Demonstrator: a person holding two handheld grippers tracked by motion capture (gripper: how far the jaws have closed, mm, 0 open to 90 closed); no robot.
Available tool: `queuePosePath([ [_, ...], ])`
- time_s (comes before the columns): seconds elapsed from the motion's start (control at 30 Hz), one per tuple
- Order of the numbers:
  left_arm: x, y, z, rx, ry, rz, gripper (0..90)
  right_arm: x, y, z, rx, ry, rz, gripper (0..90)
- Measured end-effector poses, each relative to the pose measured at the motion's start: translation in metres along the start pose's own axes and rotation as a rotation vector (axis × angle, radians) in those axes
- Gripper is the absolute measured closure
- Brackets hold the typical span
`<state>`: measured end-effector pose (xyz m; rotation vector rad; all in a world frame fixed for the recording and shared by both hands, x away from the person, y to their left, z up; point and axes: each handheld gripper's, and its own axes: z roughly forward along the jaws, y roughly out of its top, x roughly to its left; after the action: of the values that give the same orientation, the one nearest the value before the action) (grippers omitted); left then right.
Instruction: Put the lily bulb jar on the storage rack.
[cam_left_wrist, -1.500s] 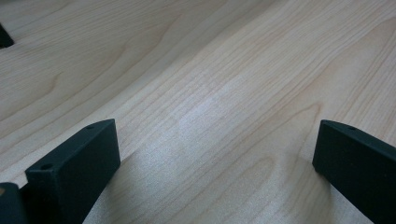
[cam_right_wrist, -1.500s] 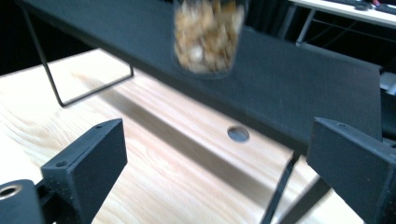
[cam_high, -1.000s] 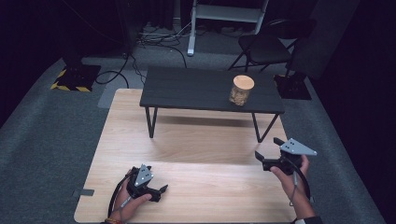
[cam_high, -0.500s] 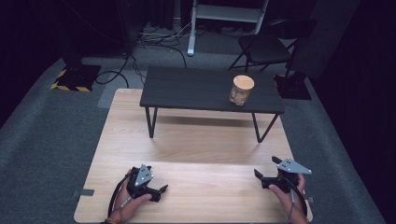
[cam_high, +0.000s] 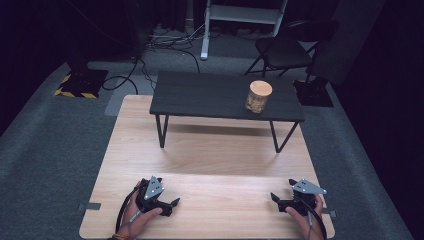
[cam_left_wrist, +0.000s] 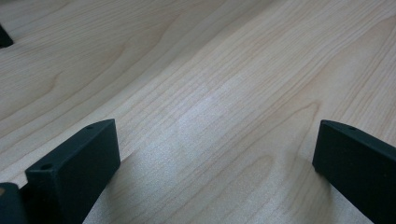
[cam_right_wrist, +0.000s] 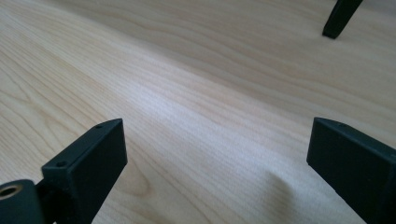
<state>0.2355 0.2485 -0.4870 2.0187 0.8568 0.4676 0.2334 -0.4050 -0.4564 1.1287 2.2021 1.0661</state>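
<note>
Both grippers sit low at the bottom of the high view, left gripper lower left and right gripper lower right, each w/ jaws spread wide and nothing between them but bare board; the jar stands upright at the upper right of the frame, on the right part of the dark table, well apart from both. Likely risk: the jar is a tall cylinder w/ smooth, prob. glass walls and a round cork-like lid, so an off-centre or high pinch could tip it or let it slip; reaching under-height could knock the table's thin black legs. The wood board is pale, matte, w/ long grain; jaws are blocky, matte black.
</note>
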Motion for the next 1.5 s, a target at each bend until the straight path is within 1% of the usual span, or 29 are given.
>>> queuePosePath([
  [0.17, 0.0, 0.0, 0.0, 0.0, 0.0, 0.0, 0.6, -0.002, -0.002, 0.001, 0.032, 0.009, 0.028, 4.5],
  [0.3, 0.0, 0.0, 0.0, 0.0, 0.0, 0.0, 0.6, -0.002, -0.003, 0.002, 0.044, 0.013, 0.03, 4.4],
  [0.47, 0.0, 0.0, 0.0, 0.0, 0.0, 0.0, 0.6, -0.002, -0.01, 0.002, 0.02, 0.009, 0.029, 4.1],
  [0.57, 0.0, 0.0, 0.0, 0.0, 0.0, 0.0, 0.6, -0.002, -0.018, 0.002, -0.011, 0.002, 0.037, 4.0],
  [0.77, 0.0, 0.0, 0.0, 0.0, 0.0, 0.001, 0.6, -0.002, -0.029, 0.002, -0.053, 0.001, 0.038, 3.9],
  [1.0, 0.0, 0.0, 0.0, 0.0, 0.001, -0.001, 0.5, 0.001, -0.029, 0.002, -0.05, -0.013, 0.04, 3.0],
  [1.1, 0.0, 0.0, 0.0, 0.0, 0.002, -0.002, 0.5, 0.003, -0.028, 0.002, -0.047, -0.027, 0.049, 1.9],
  [1.5, 0.0, 0.0, 0.0, 0.0, 0.002, -0.002, 0.5, 0.003, -0.028, 0.002, -0.045, -0.032, 0.054, 1.1],
])
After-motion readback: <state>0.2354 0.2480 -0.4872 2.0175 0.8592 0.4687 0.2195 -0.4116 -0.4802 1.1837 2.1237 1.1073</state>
